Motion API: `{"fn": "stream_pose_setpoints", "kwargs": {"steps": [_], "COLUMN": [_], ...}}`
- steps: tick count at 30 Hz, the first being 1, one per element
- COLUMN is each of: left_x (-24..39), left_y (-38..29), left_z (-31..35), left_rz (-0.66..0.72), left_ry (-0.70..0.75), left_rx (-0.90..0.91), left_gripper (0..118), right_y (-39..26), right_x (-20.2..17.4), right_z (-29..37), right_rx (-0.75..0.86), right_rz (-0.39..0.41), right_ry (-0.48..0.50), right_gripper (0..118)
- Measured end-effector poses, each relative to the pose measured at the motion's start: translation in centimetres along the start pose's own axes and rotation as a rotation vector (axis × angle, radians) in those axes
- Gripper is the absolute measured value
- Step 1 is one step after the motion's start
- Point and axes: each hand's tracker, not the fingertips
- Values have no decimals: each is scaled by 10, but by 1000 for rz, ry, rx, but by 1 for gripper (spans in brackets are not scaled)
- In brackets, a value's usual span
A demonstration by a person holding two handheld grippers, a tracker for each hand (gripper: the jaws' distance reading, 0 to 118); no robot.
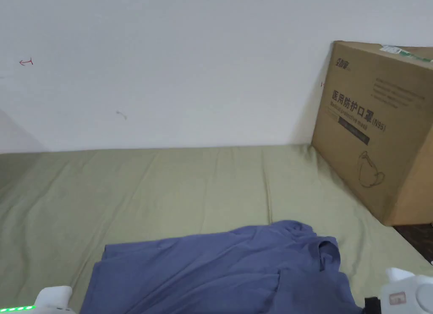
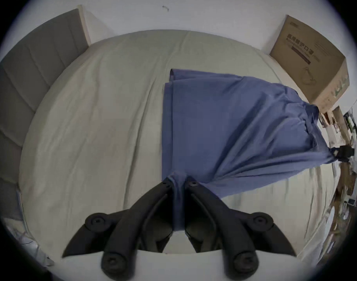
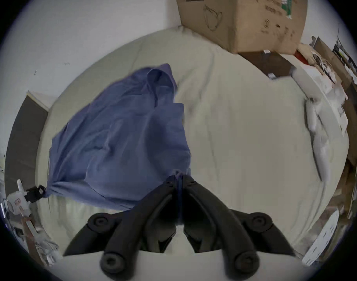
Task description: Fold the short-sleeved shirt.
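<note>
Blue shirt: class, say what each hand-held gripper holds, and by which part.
Both hold the blue shirt. The left hand-held gripper pinches one bunched near-edge corner, the right hand-held gripper the other.

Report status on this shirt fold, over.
Left gripper and right gripper both shut on blue shirt. Shirt partly lifted off bed sheet. Cardboard box stands apart.

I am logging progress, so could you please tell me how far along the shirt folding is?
Done: the blue shirt lies on the green sheet, apparently doubled at its far edge. In hand: the left gripper and right gripper are each shut on a near corner, lifting that edge. Left: carrying the edge across, folding the rest and smoothing wrinkles; no compact fold yet.
</note>
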Motion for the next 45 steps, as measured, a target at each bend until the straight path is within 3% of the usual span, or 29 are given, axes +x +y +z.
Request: {"fn": "stream_pose_setpoints", "kwargs": {"steps": [4,12,13,14,15,16,17,18,19,23,24,26,27,30,36,42,45], "left_x": [0,0,-2,-2,-3,-4,-5,-6,-6,3,7,16,21,38,47,42,34], "left_y": [-58,-143,-146,-148,-150,-150,-148,-143,-138,-112,-107,-99,-97,-102,-90,-34,11], "left_z": [40,91,94,96,99,102,105,109,114,130,132,132,127,116,92,48,18], "left_rz": [-72,-97,-91,-80,-69,-63,-55,-33,-14,38,44,37,34,-21,-15,0,43], "left_ry": [32,49,45,47,61,64,66,67,53,-12,-31,-66,-65,-55,-42,-30,-29], "left_rx": [5,4,-4,-13,-10,7,14,20,42,122,136,154,149,121,73,39,31], "left_gripper": [8,9,15,26,41,66,87,103,109,105,93,9,0,0,0,0,0], "right_y": [-77,-159,-160,-159,-156,-150,-146,-140,-134,-112,-109,-106,-108,-119,-107,-71,-54], "right_x": [16,35,35,34,31,29,26,22,16,-20,-33,-54,-66,-83,-108,-135,-139], "right_z": [33,77,80,83,86,88,91,98,103,119,124,124,119,99,56,24,4], "right_rx": [-81,-101,-88,-76,-52,-29,-4,33,53,123,138,184,196,172,121,120,105], "right_rz": [68,60,64,69,76,87,101,109,121,184,208,266,274,232,217,265,247], "right_ry": [-4,-17,-18,-26,-68,-98,-105,-103,-92,-36,-23,-22,-33,35,30,35,62], "right_gripper": [1,2,5,16,34,66,81,81,81,78,68,0,0,0,0,0,0]}}
